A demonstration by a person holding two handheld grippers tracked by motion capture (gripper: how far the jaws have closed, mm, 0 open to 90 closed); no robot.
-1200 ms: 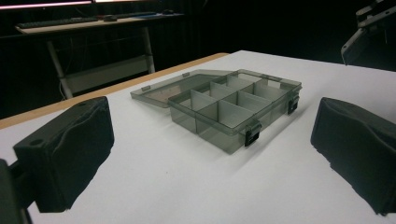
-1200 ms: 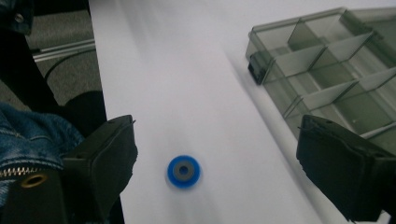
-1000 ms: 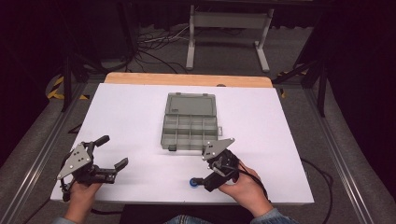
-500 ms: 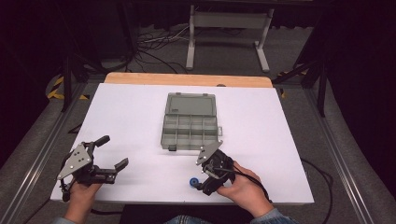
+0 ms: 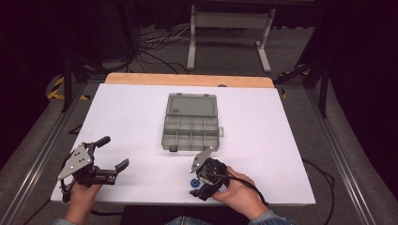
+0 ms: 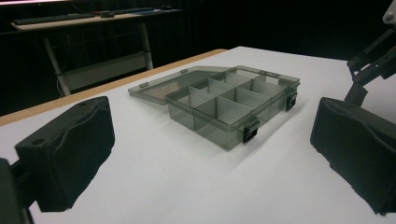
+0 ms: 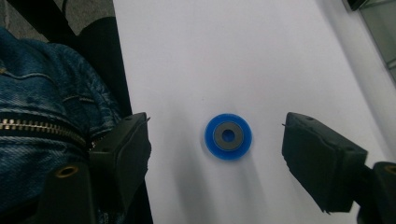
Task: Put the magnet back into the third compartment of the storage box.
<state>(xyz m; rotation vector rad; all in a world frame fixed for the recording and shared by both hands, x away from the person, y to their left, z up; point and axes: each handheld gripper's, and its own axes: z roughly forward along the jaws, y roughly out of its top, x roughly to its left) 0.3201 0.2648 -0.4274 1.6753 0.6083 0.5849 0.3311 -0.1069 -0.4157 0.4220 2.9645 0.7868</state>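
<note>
Where dark floor surrounds it, white table (image 5: 281, 140), open organizer box (image 5: 191, 126), blue disc (image 7: 228, 136), both tongs gaping.

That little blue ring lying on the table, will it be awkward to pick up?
Probably. The blue ring lies flat and thin on the smooth table, so the fingers may slide over it. It looks rigid and light; stood on edge, it would likely roll.
</note>
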